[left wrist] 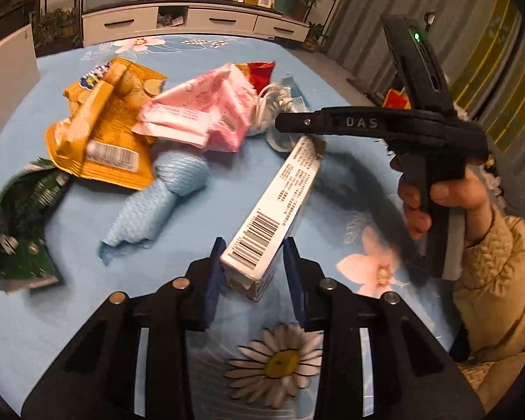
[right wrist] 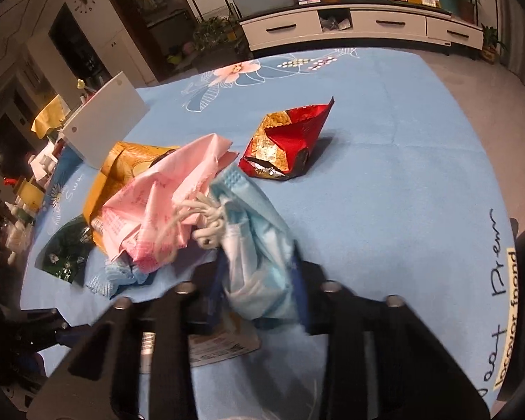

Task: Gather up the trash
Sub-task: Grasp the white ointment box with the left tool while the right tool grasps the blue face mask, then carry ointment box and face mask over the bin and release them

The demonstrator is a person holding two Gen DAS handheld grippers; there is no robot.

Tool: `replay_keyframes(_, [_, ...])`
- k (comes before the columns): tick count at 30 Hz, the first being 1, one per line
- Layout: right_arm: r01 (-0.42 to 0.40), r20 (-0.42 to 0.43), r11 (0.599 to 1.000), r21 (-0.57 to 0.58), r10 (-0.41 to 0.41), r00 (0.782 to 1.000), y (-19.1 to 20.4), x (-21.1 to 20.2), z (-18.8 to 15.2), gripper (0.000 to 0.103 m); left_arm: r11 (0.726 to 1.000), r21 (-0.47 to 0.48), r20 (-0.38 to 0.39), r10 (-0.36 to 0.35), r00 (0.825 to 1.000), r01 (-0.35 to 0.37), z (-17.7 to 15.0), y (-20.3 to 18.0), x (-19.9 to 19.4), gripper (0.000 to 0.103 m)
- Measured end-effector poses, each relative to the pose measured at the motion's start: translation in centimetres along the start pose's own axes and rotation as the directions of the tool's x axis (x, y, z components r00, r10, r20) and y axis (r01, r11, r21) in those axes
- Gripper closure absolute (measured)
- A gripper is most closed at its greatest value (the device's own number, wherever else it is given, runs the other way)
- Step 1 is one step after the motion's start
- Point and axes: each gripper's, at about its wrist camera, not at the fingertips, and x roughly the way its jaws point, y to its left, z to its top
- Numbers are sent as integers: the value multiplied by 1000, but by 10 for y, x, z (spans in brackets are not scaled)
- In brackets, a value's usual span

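The trash lies scattered on a counter (left wrist: pixel 332 80) under a blue flowered cloth. A long white box (left wrist: pixel 273 210) with a barcode sits between the pads of the left tongs (left wrist: pixel 253 262), which close on its near end; the box's far end rests on the cloth. The right tongs (right wrist: pixel 260 290) are clamped on a crumpled blue face mask (right wrist: pixel 252 238), whose white ear loops (right wrist: pixel 199 217) trail toward a pink wrapper (right wrist: pixel 157 199). In the left view the right tongs (left wrist: pixel 283 122) reach in from the right side, held by a hand (left wrist: pixel 441 203) in a beige sleeve (left wrist: pixel 497 280). Just beside the pink wrapper lies a yellow chip bag (left wrist: pixel 101 133), with a green bag (left wrist: pixel 21 231) near it at the left edge. A twisted blue paper towel (left wrist: pixel 154 206) lies between the yellow bag and the box. A red and gold wrapper (right wrist: pixel 290 143) stands apart, beyond the mask.
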Motion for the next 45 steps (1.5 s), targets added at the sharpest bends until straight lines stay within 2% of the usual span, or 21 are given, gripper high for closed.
replay_keyframes(3, [6,22,999,43,-7,1000,-9,-12,-6,84,999,-28,17,-21,1000,22,-6,-6,-4,75])
replay_keyframes(7, [9,100,991,130,-22,995,-30,-48,-15,84,996,-66,60,-50,997,54,-11,-12,-18,79])
replay_keyframes(14, [11,172,985,174,-42,984,-46,-103,-42,84,993,-93,117,-59,991,70,-13,-27,-38,79])
replay_keyframes(19, [16,205,977,213,-61,977,-57,-139,-72,84,996,-58,150,-57,987,66,-1,-46,-50,79])
replay_keyframes(24, [49,231,962,270,-114,966,-79,-171,-95,84,997,-14,176,-73,982,77,16,-74,-51,79])
replay_keyframes(30, [69,281,932,355,-177,943,-112,-205,-112,84,995,37,186,-101,977,96,37,-111,-42,79])
replay_keyframes(37, [71,327,896,439,-232,916,-146,-225,-129,84,987,116,179,-127,976,108,65,-160,-21,79])
replay_keyframes(45, [37,347,857,515,-248,905,-187,-228,-138,84,966,222,108,-159,981,132,97,-216,30,79])
